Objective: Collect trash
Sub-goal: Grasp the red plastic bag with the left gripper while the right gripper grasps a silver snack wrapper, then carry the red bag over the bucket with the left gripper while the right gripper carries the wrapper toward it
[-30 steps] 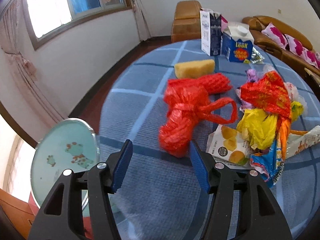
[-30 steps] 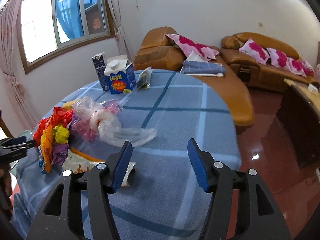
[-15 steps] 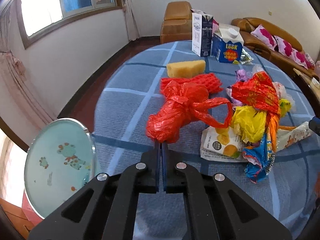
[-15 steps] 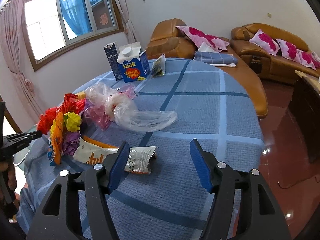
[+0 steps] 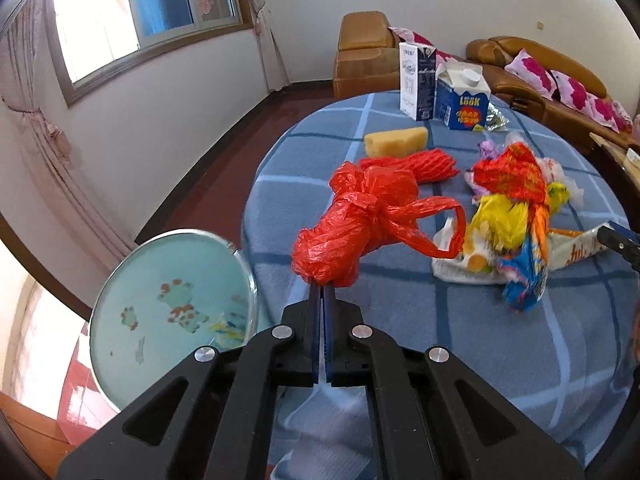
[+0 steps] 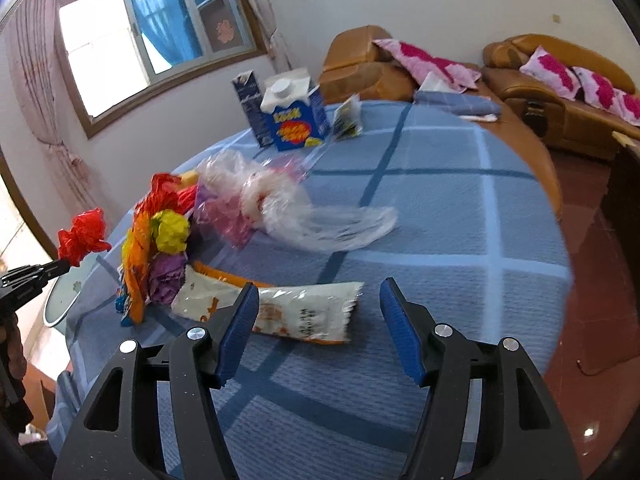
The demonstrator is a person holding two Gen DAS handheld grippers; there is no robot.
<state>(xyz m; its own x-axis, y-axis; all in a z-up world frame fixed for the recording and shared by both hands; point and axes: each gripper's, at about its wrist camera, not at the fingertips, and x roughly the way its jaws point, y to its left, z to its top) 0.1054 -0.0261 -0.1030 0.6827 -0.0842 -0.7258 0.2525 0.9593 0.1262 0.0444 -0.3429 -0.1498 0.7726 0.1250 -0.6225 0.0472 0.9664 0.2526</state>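
Red plastic bag (image 5: 360, 220) extends lengthwise away from left tool (image 5: 322, 292).

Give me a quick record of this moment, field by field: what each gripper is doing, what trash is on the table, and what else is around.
left gripper: jaws shut on the red plastic bag, lifted off the table
right gripper: jaws open, above the white snack wrapper
table: blue checked cloth
other trash: colourful wrapper pile, clear plastic bag
cartons: blue carton, tall carton, both upright
bin: beside the table
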